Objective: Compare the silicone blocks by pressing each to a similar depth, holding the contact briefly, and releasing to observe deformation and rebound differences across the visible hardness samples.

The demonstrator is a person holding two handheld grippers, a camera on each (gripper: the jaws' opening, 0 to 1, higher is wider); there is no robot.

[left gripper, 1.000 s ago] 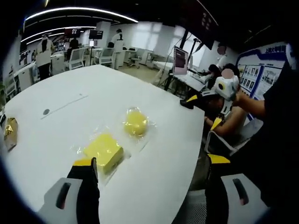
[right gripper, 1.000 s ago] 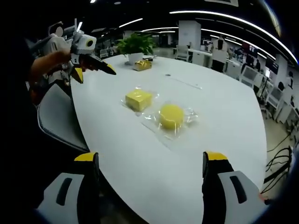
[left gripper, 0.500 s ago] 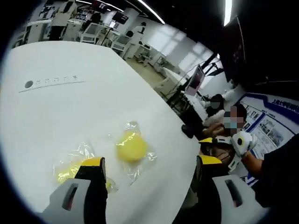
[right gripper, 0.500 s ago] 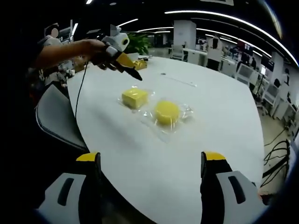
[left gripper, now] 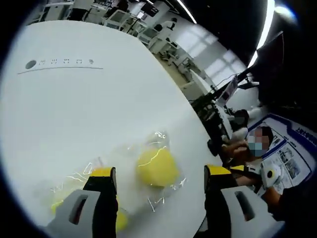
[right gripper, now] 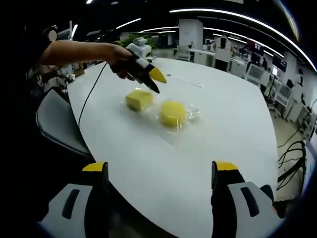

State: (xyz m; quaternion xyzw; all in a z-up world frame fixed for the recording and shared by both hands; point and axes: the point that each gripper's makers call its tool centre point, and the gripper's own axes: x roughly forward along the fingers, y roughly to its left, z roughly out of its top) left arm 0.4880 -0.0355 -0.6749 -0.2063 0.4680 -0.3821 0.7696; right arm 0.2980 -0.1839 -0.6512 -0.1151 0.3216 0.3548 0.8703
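In the left gripper view, I see my left hand-held gripper (left gripper: 157, 182) with its two jaws spread wide apart and nothing between them. They have yellow tips. Below them is the white tabletop (left gripper: 74, 109). A round yellow block (left gripper: 156, 167) lies on it inside a clear plastic bag, between the two jaw tips in the picture. A second yellow block (left gripper: 119, 219) is low down, just beside the left jaw and partly hidden by it. It is in shiny clear plastic too. I cannot tell if the jaw touches it. Far up on the tabletop there is a small grey dot (left gripper: 30, 64) with a thin line next to it. At the right a person (left gripper: 257, 144) sits by the tabletop edge.

In the right gripper view, my right hand-held gripper (right gripper: 157, 173) is open too, jaws far apart, holding nothing. It hangs near the close edge of the tabletop (right gripper: 208, 148). The square yellow block (right gripper: 138, 99) and the round yellow block (right gripper: 172, 113) lie side by side further away, each in clear plastic. My left hand-held gripper (right gripper: 154, 83) comes in from the left, held by a hand (right gripper: 121, 58). Its yellow tip points down just above the square block. I cannot tell if it touches. A green plant (right gripper: 130, 38) stands behind it. A grey chair (right gripper: 54, 124) is at the left of the tabletop.
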